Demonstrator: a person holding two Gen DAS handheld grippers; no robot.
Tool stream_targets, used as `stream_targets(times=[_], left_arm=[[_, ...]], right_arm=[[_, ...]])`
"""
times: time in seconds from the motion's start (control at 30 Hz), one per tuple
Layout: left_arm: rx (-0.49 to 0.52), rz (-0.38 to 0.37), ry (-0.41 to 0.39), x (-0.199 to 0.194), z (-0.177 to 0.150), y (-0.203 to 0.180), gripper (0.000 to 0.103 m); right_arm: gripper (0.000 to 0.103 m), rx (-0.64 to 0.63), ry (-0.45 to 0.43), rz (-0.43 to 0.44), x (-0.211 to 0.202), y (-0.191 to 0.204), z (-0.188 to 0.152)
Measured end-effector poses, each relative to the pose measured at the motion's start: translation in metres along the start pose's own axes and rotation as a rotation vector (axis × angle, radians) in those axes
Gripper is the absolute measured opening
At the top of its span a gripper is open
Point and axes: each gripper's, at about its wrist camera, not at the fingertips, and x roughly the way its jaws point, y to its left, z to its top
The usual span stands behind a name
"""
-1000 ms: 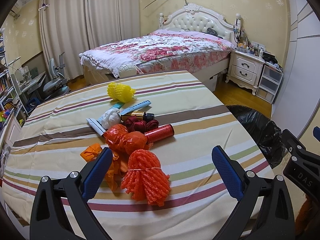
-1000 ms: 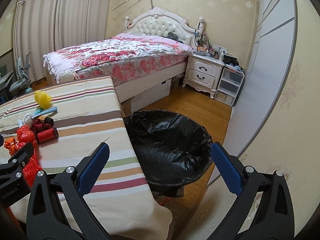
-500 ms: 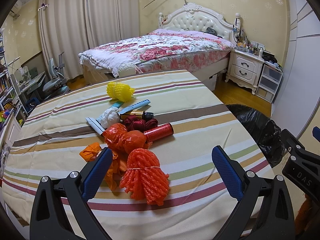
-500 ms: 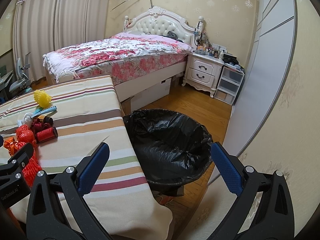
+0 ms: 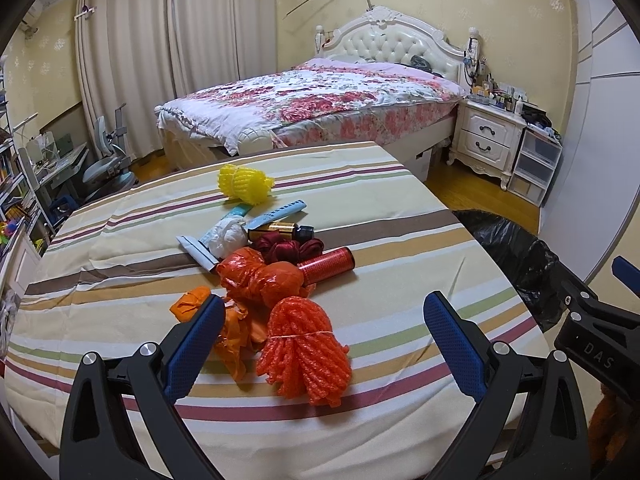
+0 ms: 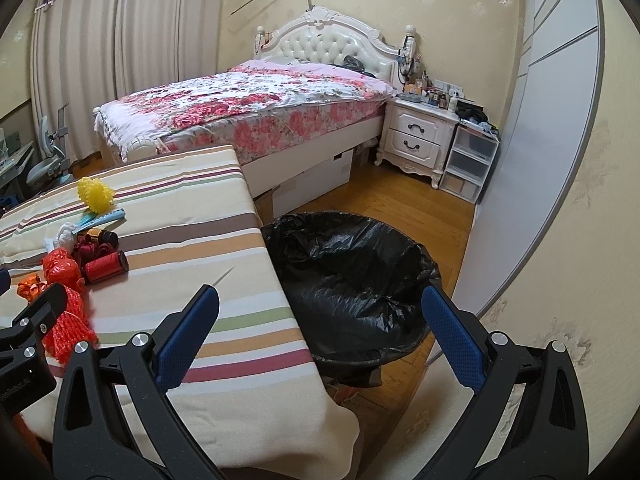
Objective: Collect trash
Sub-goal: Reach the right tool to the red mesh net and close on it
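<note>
Left wrist view: the left gripper [image 5: 320,338] hangs with its fingers spread wide and nothing between them, just short of the orange foam-net bundle tied with a rubber band [image 5: 306,354]. That bundle lies on the striped cloth-covered counter [image 5: 400,200]. Behind the bundle, touching it, sits a crumpled orange plastic bag [image 5: 260,278]. Further behind the bundle lie a red cylindrical spool [image 5: 328,266], dark red ribbon rosettes [image 5: 286,248], a white wad [image 5: 228,236] and, furthest off, a yellow foam net [image 5: 244,180]. All of it rests on the counter; no piece is lifted.

Right wrist view: the right gripper [image 6: 320,334] is likewise released and empty, held over the counter's edge. Beyond its fingers, to the right of the orange bundle [image 6: 68,330] and beside the counter, stands the bin lined with a black plastic bag [image 6: 352,276], mouth open.

Judgement: collection appears to be at its opening step, the approach to the first piece. The next move calls for the left gripper to advance, straddle the orange bundle near its banded waist, and clench gently, since the foam will compress; then carry it to the bin.
</note>
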Motion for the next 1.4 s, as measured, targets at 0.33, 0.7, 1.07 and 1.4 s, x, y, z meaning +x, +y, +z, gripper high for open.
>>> stream_targets(times=[0.33, 0.7, 1.07, 1.4], left_arm=[[-0.092, 0.115, 0.018, -0.009, -0.009, 0.079, 0.096], [-0.163, 0.237, 0.045, -0.017, -0.033, 0.149, 0.096], [-0.223, 0.276, 0.075, -0.015, -0.054, 0.186, 0.096], [-0.224, 0.244, 0.084, -0.009, -0.056, 0.176, 0.096]], right_arm=[[0.099, -0.090, 0.020, 0.106, -0.005, 0.059, 0.001], [0.099, -0.206, 0.036, 0.244, -0.019, 0.130, 0.001], [0.079, -0.325, 0.115, 0.331, -0.014, 0.186, -0.012], [0.049, -0.334, 0.183, 0.415, -0.008, 0.195, -0.023]])
